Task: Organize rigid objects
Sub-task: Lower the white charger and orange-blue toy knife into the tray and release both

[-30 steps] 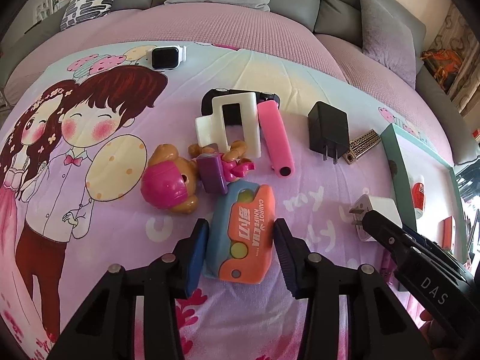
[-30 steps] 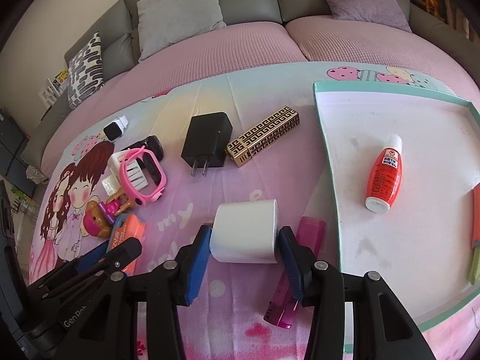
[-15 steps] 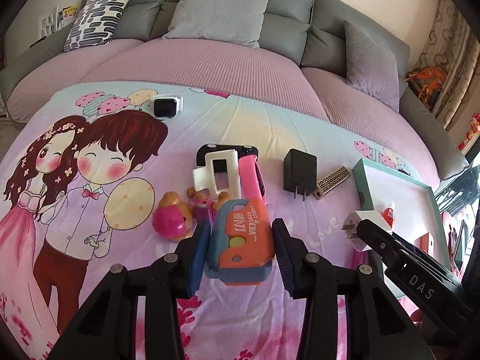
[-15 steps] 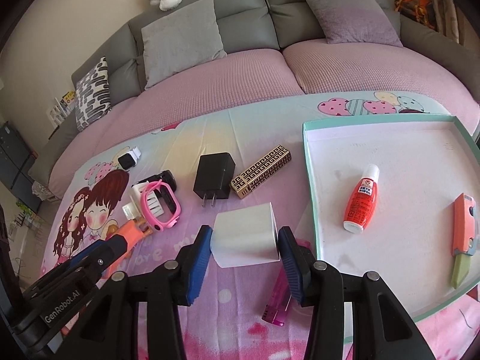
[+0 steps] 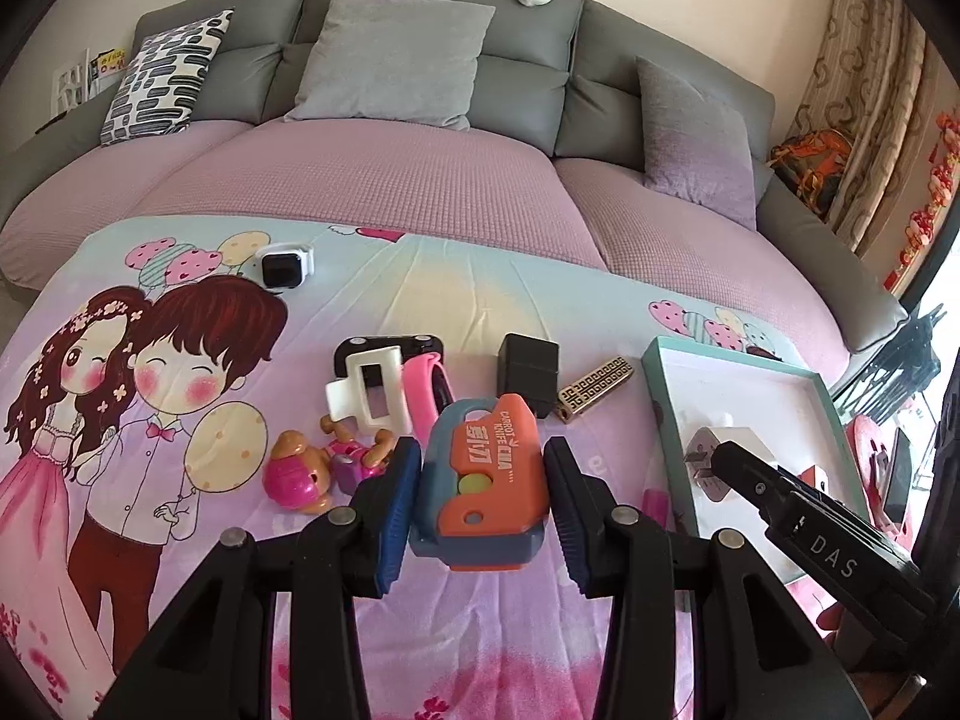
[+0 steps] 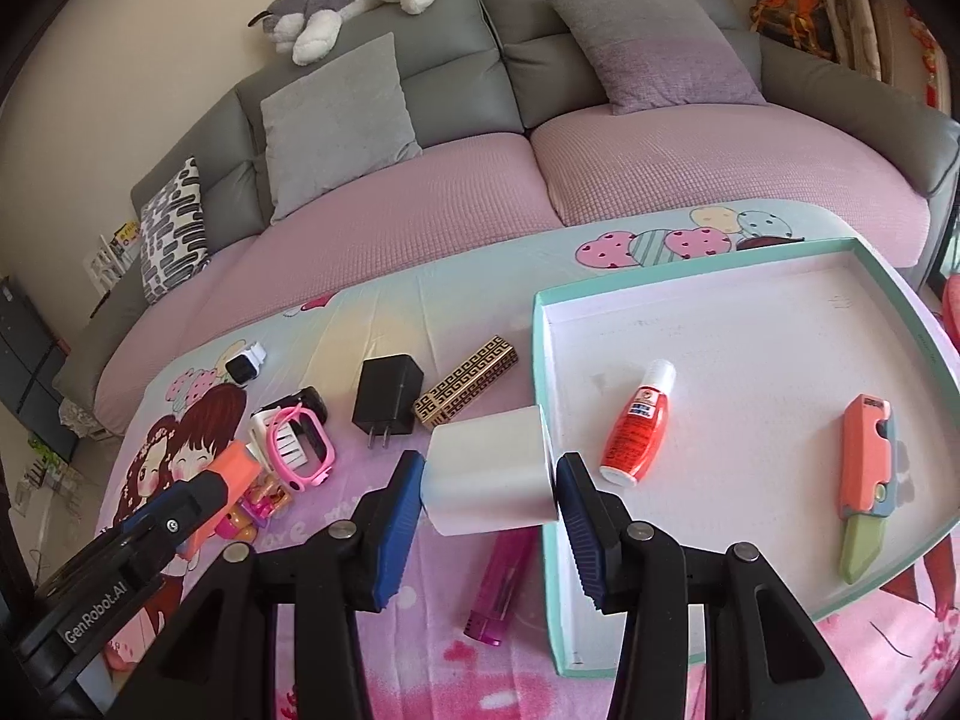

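Glossy plastic toy knife [image 5: 487,480]; matt white charger [image 6: 489,471]; smooth printed cloth [image 5: 456,288].

Orange-and-blue carrot knife [image 5: 486,483], white charger [image 6: 489,471], teal-rimmed tray [image 6: 690,285], gold-patterned black case [image 6: 467,387].

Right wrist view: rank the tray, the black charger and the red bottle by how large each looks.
1. Tray, clearly largest.
2. Black charger and red bottle look about alike, so I won't rank them.

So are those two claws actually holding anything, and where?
Yes. The left hand-held gripper clamps the orange toy knife by its long sides; the right hand-held gripper clamps the white charger by two opposite faces.
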Tool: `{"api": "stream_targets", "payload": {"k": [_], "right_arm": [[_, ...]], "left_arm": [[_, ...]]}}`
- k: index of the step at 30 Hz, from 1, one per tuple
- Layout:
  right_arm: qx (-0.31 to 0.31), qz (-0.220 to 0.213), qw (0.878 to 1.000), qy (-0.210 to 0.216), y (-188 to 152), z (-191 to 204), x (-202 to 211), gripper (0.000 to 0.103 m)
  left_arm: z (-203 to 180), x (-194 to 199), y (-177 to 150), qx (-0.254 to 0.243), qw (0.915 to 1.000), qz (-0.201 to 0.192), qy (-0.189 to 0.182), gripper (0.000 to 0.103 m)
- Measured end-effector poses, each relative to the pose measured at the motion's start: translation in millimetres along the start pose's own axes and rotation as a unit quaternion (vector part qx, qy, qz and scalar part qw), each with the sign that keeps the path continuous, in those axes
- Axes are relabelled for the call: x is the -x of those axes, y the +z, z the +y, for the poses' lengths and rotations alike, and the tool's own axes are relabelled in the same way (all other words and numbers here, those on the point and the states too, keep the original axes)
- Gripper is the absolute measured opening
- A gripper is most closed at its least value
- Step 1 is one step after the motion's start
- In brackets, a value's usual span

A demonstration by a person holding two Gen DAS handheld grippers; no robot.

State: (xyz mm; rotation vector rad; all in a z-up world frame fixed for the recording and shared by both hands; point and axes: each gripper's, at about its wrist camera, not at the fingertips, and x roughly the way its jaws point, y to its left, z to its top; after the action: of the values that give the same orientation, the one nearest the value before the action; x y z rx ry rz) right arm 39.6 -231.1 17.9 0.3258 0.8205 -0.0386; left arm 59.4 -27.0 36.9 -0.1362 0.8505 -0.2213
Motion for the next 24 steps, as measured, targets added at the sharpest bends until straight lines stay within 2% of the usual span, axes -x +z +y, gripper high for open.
{"api": "stream_targets", "payload": {"k": [11, 21, 24], "right_arm": [[-0.049, -0.020, 0.998, -0.037, 9.4, -62.5, 21.1, 0.048], [-0.101, -0.024, 0.989, -0.107, 7.3, -124.4, 29.1, 0.048], [-0.113, -0.025, 0.987, -0.107, 6.4, -134.8, 30.2, 0.048]], "left_arm": [[-65.5, -9.1, 3.4, -0.064, 0.9975, 0.008, -0.030, 0.044], [-143.1, -33.5, -1.4, -0.139, 0.9869, 0.040, -0.071, 0.044], [-161.7, -43.0, -6.1, -0.152, 0.9838, 0.051, -0.079, 0.044]]}}
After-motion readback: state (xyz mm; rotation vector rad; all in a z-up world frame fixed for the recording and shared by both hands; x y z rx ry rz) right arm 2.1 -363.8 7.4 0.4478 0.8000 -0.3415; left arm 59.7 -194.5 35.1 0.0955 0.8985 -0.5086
